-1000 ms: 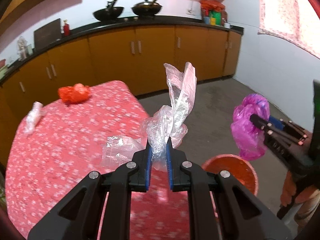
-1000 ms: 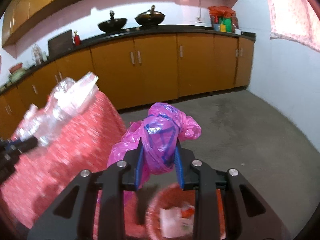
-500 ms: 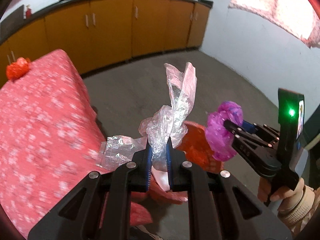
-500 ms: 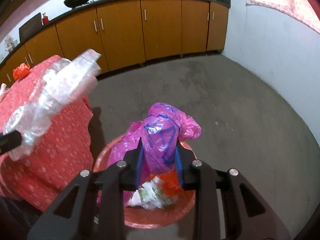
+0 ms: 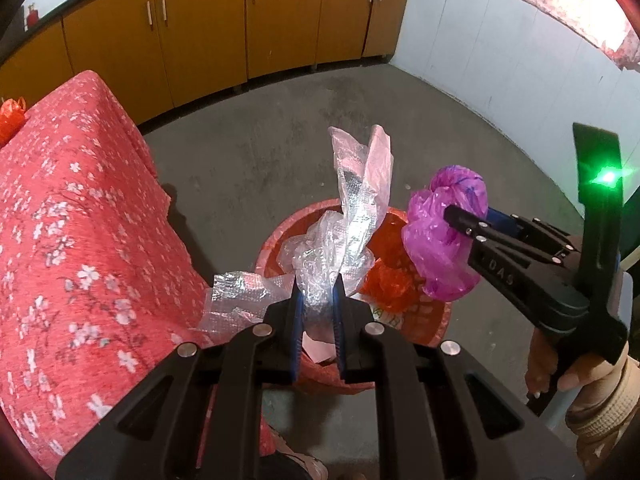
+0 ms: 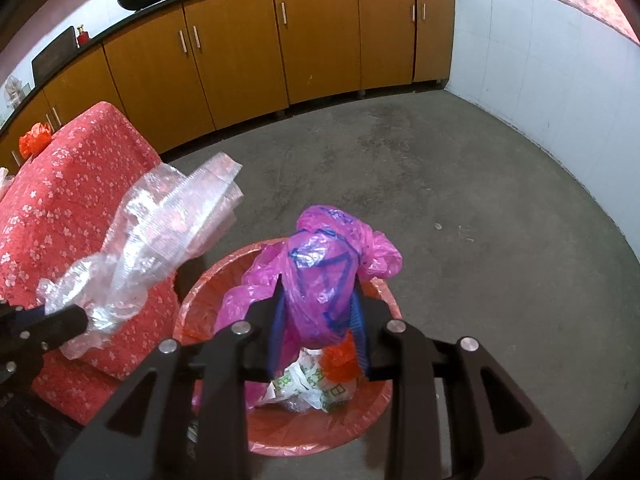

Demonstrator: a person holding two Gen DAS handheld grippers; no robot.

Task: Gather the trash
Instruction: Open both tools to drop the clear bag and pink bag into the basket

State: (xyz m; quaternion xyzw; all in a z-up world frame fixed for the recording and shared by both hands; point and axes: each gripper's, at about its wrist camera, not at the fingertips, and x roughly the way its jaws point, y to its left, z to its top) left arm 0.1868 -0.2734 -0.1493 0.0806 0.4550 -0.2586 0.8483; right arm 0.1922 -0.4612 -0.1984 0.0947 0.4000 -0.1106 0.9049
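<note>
My left gripper (image 5: 317, 306) is shut on a crumpled clear plastic wrapper (image 5: 352, 216) and holds it above the red trash bin (image 5: 276, 240). The wrapper also shows in the right wrist view (image 6: 160, 236). My right gripper (image 6: 318, 322) is shut on a pink plastic bag (image 6: 324, 276) directly over the bin (image 6: 192, 300); it shows in the left wrist view (image 5: 466, 216) with the bag (image 5: 440, 240). The bin holds white printed paper (image 6: 316, 388) and orange plastic (image 5: 390, 280).
A table with a red floral cloth (image 5: 60, 220) stands left of the bin, with an orange plastic wad (image 6: 34, 142) at its far end. Brown cabinets (image 6: 240, 52) line the back wall. Grey concrete floor (image 6: 460, 200) lies beyond the bin; a white wall (image 6: 560, 92) is on the right.
Both grippers have swung from the table to over the red bin, each still holding its trash. The bin's inside has come into view.
</note>
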